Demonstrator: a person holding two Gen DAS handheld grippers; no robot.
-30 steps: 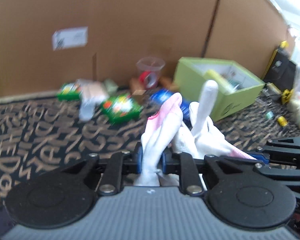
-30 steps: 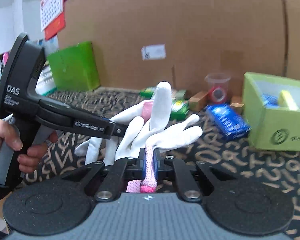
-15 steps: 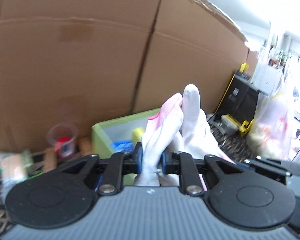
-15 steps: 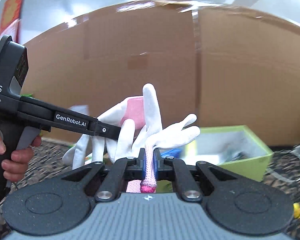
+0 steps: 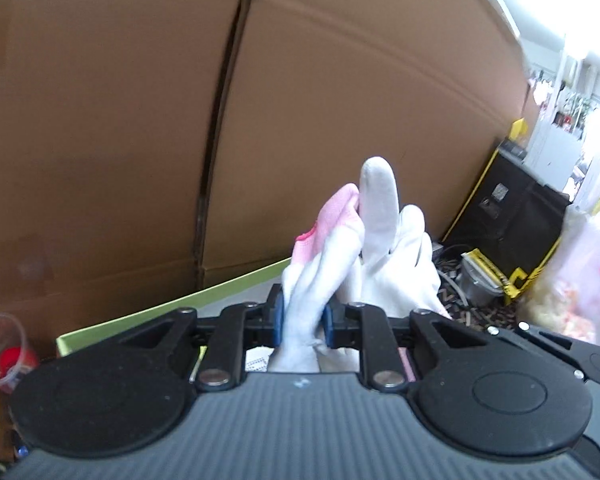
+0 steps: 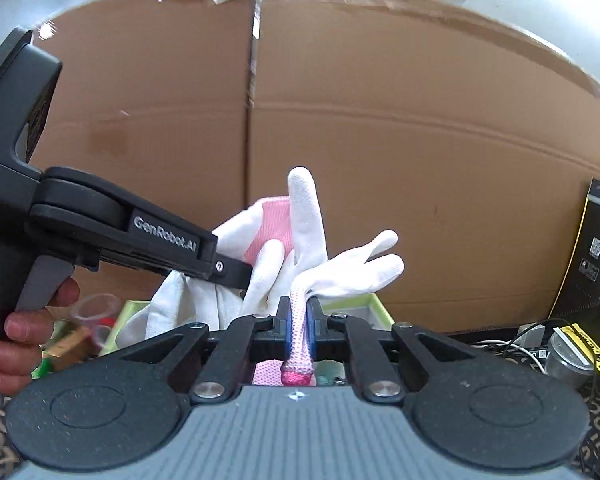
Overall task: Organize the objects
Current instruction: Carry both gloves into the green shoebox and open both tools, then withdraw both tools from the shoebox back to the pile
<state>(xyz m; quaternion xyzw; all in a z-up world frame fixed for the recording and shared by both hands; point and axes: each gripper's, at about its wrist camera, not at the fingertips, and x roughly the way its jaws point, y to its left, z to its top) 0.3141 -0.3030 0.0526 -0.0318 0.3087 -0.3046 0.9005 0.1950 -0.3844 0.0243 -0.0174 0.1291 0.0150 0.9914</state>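
A pair of white gloves (image 5: 384, 256) with pink cuffs hangs in the air between both grippers. My left gripper (image 5: 303, 316) is shut on a white fold of the gloves. My right gripper (image 6: 299, 322) is shut on a pink knitted cuff (image 6: 297, 374), with the white glove fingers (image 6: 348, 272) fanning out above it. In the right wrist view the left gripper (image 6: 236, 272) reaches in from the left, held by a hand (image 6: 8, 344). Just beyond and below the gloves sits the light green box (image 5: 160, 312); only its rim (image 6: 370, 304) shows.
A tall cardboard wall (image 6: 400, 128) stands close behind the box. A clear cup (image 5: 6, 344) holding a red roll sits to the left of the box. To the right stand a black and yellow case (image 5: 512, 224), a small container with cables (image 6: 568, 356) and a plastic bag (image 5: 580, 272).
Both grippers have swung right and upward with the gloves still held. The table clutter has left the views; the green box and cardboard wall are now near.
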